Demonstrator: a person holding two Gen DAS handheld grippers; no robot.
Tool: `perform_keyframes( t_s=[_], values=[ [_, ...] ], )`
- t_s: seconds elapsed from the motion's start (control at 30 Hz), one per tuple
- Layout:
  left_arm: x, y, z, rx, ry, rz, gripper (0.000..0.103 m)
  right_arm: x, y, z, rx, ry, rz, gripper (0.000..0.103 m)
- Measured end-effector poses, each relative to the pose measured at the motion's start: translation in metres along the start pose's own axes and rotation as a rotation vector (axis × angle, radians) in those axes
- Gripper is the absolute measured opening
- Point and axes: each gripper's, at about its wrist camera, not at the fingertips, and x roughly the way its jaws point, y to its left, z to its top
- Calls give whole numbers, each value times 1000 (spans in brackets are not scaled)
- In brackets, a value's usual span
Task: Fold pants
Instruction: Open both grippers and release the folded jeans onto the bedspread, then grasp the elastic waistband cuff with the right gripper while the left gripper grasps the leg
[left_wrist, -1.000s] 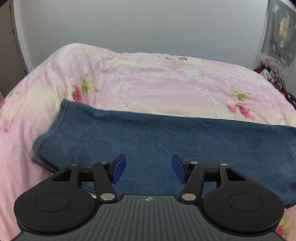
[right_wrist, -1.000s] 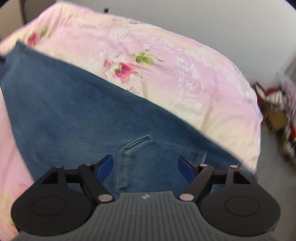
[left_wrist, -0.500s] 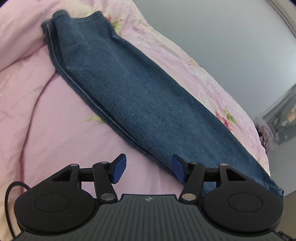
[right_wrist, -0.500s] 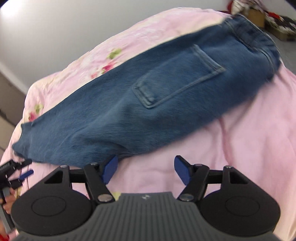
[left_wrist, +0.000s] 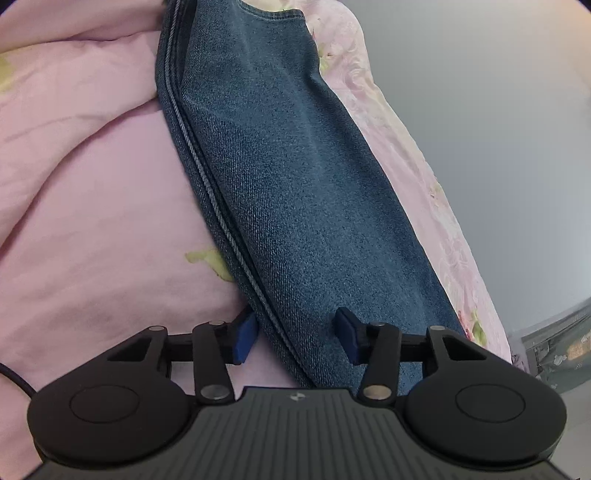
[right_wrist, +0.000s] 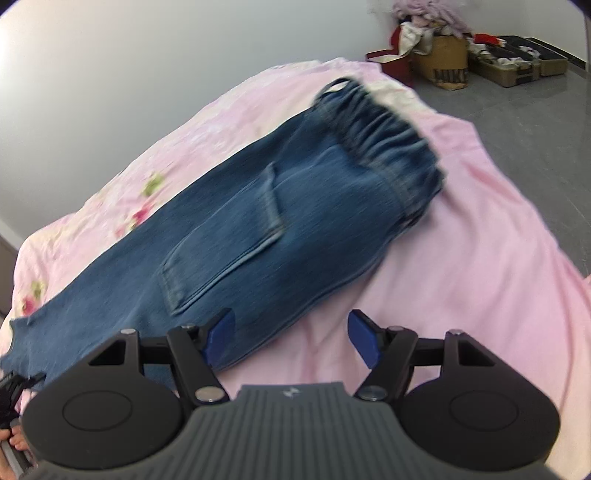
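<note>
Left wrist, open tool (left_wrist: 295, 338) straddling jeans (left_wrist: 280, 166) edge

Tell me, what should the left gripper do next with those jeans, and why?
Probably ease forward and close on the stitched edge of the blue denim pants. The left gripper is open and straddles that edge over the pink floral bedspread, with nothing gripped yet.

A bed with a pink floral cover (right_wrist: 480, 229) fills the room's middle. Behind it stands a plain grey-white wall (right_wrist: 147, 74). At 1 o'clock in the right wrist view, the grey floor (right_wrist: 535, 122) carries a brown paper bag (right_wrist: 448, 66) and an open suitcase (right_wrist: 517, 64).
</note>
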Motion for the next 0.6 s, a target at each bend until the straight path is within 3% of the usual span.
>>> perform_keyframes(
  t_s=[0.13,0.23,0.43,0.6],
  values=[
    [1,-3,0,33,-9,18,40,15,-31,23,129,16,58,67],
    [0,-5,1,44,-7,27,33,26,-34,31,149,22,84,68],
    [4,-10,9,56,11,43,26,18,-52,33,316,-3,210,68],
    [7,-19,7,100,8,75,23,33,-77,51,438,-30,195,68]
  ],
)
